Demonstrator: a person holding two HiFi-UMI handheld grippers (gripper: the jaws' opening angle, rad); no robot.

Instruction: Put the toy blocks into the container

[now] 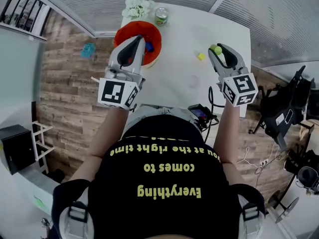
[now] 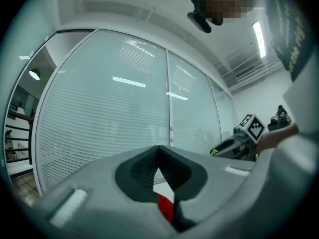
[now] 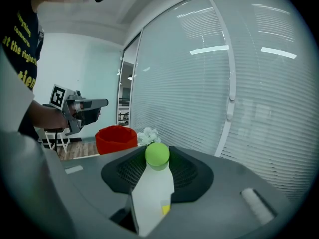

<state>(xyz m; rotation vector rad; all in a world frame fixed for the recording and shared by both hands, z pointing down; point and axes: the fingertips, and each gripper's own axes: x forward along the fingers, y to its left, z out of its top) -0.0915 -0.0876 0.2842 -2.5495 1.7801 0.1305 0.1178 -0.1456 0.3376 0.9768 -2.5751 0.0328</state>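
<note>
At the far left a small blue thing (image 1: 88,50) lies on the wooden floor, off the worktop (image 1: 184,31); what it is cannot be made out. The left gripper (image 1: 140,40) hangs level over the red container (image 1: 133,25), which stands at the worktop's far left corner beside white flowers (image 1: 138,6) and a jar (image 1: 161,16). Its jaws are closed tip to tip with nothing between them, so it seems to have no load to give. A blue block (image 1: 148,47) shows inside the container. Further right a yellow block (image 1: 201,57) sits alone on the bare worktop, not yet collected. Just right of it the right gripper (image 1: 219,51) tilts slightly down, its jaws pinched on a green ball (image 3: 157,154) at their very tips. The ball is held clear of the surface, probably for carrying across to the container, well to its left.
</note>
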